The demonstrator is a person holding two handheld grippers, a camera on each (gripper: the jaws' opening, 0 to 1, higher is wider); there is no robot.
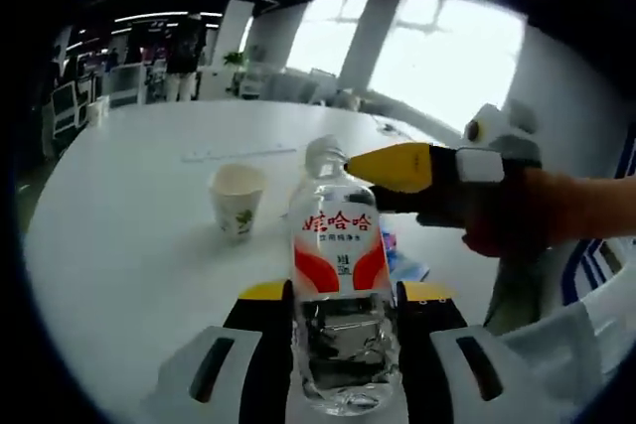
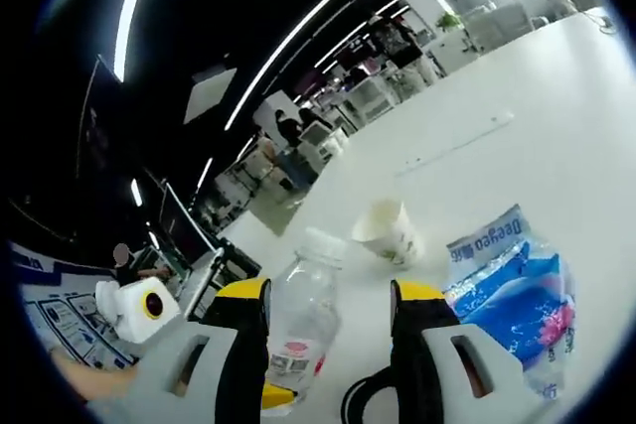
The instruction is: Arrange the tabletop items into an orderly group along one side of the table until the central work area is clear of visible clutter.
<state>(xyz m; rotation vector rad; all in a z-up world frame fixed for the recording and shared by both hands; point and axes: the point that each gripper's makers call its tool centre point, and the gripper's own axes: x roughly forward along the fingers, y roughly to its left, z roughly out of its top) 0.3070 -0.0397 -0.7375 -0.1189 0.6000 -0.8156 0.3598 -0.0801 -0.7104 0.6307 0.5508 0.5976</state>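
Water bottle: base running off the bottom edge of the left gripper view. Blue packet: mostly hiding behind the bottle at centre right there; its print is reading as blur. Paper cup: pattern too small to tell.

White table bears paper cup, blue packet.

clear bottle red-white label | cup white (green print) | packet blue-white | table white
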